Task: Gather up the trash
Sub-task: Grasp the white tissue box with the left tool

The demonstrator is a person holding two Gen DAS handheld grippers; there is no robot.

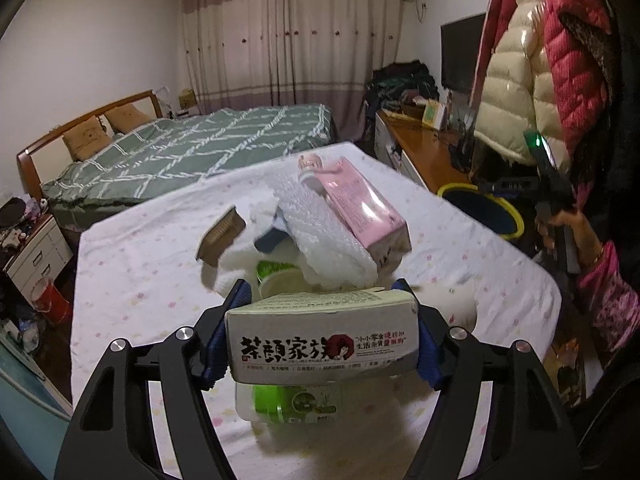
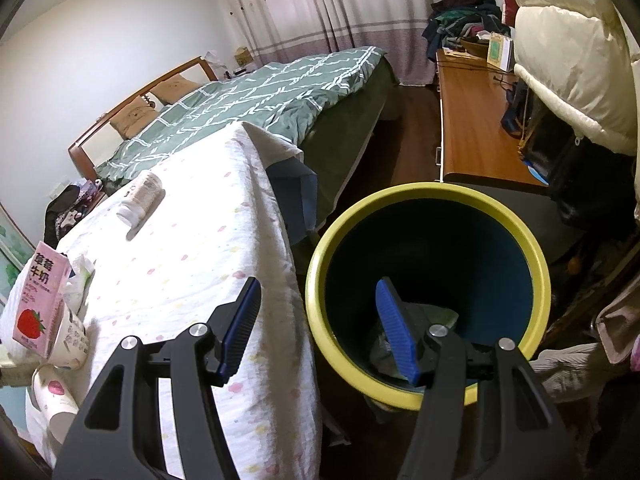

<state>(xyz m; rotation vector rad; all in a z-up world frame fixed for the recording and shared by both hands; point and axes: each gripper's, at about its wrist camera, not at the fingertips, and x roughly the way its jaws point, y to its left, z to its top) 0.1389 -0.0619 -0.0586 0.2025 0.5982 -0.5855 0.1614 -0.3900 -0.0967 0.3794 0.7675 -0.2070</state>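
Observation:
My left gripper (image 1: 322, 292) is shut on a grey-green snack box (image 1: 320, 340) with black Chinese lettering, its blue pads pressing on both ends. The box hangs just above the flowered tablecloth (image 1: 140, 264). Behind it lies a trash pile: a pink carton (image 1: 360, 204), bubble wrap (image 1: 320, 240), a brown box (image 1: 220, 236), a green cup (image 1: 276, 276). A green packet (image 1: 296, 400) lies under the box. My right gripper (image 2: 318, 284) is open and holds nothing, one finger over the table edge, the other inside the yellow-rimmed bin (image 2: 424, 196).
Some trash (image 2: 440, 316) lies in the bin's bottom. A white bottle (image 2: 140, 200), a strawberry milk carton (image 2: 38, 300) and a paper cup (image 2: 72, 340) lie on the table. The bed (image 1: 180, 148), a wooden desk (image 2: 476, 128) and hanging jackets (image 1: 540, 60) surround it.

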